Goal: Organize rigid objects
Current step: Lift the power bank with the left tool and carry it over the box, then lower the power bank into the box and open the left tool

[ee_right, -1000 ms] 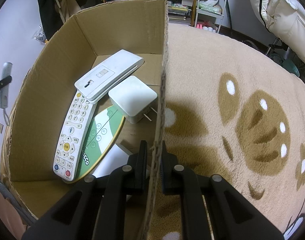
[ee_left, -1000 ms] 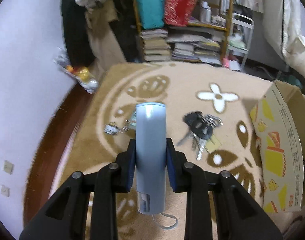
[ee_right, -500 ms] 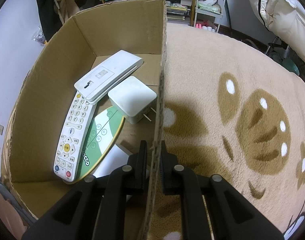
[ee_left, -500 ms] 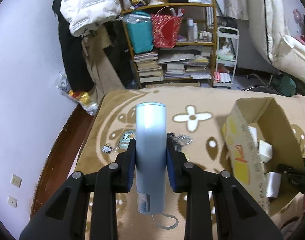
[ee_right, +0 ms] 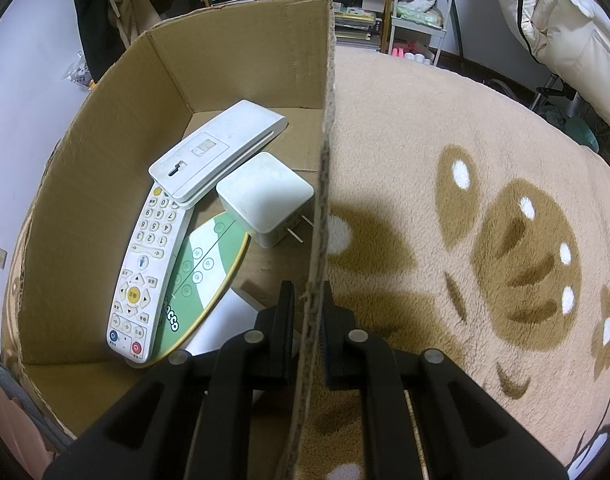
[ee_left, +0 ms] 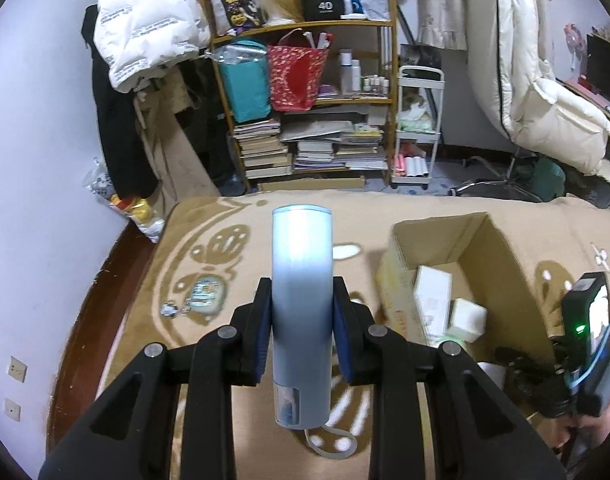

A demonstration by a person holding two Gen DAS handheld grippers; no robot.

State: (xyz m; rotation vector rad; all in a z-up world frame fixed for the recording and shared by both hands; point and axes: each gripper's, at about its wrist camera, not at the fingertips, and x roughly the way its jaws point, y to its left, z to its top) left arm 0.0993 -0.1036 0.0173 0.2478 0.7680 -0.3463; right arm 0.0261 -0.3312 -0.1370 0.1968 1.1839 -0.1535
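On a beige patterned plush blanket, the right gripper pinches a wall of the open brown cardboard box while the left gripper, clamping a pale-blue plastic cylinder aloft, seemingly must carry it rightward over the box before releasing.

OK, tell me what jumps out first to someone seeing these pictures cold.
The pale blue cylinder clamped upright in the left gripper fills the middle of the left wrist view, above the patterned beige rug. In the right wrist view, the right gripper pinches the wall of an open cardboard box. Inside lie a long white remote, a second white remote across its top end, and a white plug adapter.
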